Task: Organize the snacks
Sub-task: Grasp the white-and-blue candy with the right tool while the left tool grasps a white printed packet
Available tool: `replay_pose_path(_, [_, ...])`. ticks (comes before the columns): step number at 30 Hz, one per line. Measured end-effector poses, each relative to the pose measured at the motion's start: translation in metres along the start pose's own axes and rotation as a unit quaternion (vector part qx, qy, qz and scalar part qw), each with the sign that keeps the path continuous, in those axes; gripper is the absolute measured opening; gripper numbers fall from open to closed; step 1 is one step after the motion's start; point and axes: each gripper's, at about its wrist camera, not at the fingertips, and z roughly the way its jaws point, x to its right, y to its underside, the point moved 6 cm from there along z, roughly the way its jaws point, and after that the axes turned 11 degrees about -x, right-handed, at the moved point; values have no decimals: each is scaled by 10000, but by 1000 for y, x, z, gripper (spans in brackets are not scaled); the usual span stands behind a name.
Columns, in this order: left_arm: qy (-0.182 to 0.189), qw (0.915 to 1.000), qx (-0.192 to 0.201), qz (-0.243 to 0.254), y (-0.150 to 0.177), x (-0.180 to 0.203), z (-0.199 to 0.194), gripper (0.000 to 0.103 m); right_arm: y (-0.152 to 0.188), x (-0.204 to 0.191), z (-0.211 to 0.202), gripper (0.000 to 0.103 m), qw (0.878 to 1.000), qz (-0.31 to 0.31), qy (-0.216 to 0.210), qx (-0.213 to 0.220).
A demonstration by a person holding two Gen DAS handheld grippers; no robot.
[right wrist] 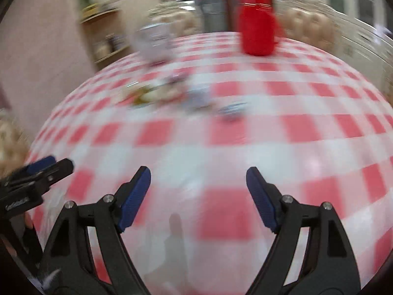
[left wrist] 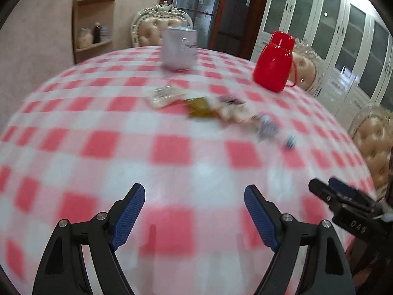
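Several small wrapped snacks [left wrist: 216, 109] lie scattered in a loose row mid-table on the red-and-white checked tablecloth [left wrist: 98, 127]; they are blurred. They also show in the right wrist view [right wrist: 176, 93]. A white tin container [left wrist: 178, 48] stands behind them, also in the right wrist view [right wrist: 154, 43]. My left gripper [left wrist: 194, 199] is open and empty above the near part of the table. My right gripper [right wrist: 197, 179] is open and empty, also short of the snacks. Each gripper shows in the other's view, the right one [left wrist: 326, 191] and the left one [right wrist: 49, 167].
A red plastic jar [left wrist: 275, 61] stands at the far right of the table, also in the right wrist view [right wrist: 256, 22]. Padded chairs [left wrist: 159, 28] surround the table. A wooden corner shelf [left wrist: 94, 29] and white cabinets [left wrist: 343, 49] line the walls.
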Motion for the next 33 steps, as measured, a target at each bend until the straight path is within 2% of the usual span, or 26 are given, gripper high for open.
replay_pose_path(3, [317,9993,-104,-167,-15,21,26,84,-27,33,16,82,9996,45,265,-70])
replay_pose_path(6, [592,9976,-314,-178,-15,30,42,84,-52,33,40,81,9986,-281,374,-238])
replay_pose_path(10, [317,9991,-282,53,-13,31,49,84,-71,31,63,75,9968,-608,406,-313])
replay_pose_path(16, [517,9984,-228,59,-15,32,46,84,-84,33,91,68,9943,-803,340,-610])
replay_pose_path(17, [533,9983,-229,82,-14,32,44,84,-83,34,92,62,9941,-815,286,-659])
replay_pose_path(18, [556,9981,-239,108,-14,34,45,84,-82,34,91,53,9939,-853,309,-634])
replay_pose_path(20, [561,9980,-252,158,-14,39,46,84,-80,33,90,40,9925,-988,364,-617])
replay_pose_path(27, [644,9975,-297,-65,-34,61,65,84,-69,43,55,39,9963,-776,239,-279])
replay_pose_path(30, [754,9963,-391,-153,-47,82,82,84,-62,59,26,39,9971,-549,525,-47])
replay_pose_path(33, [745,9959,-485,-138,-62,111,101,84,-54,82,1,39,9984,-144,525,162])
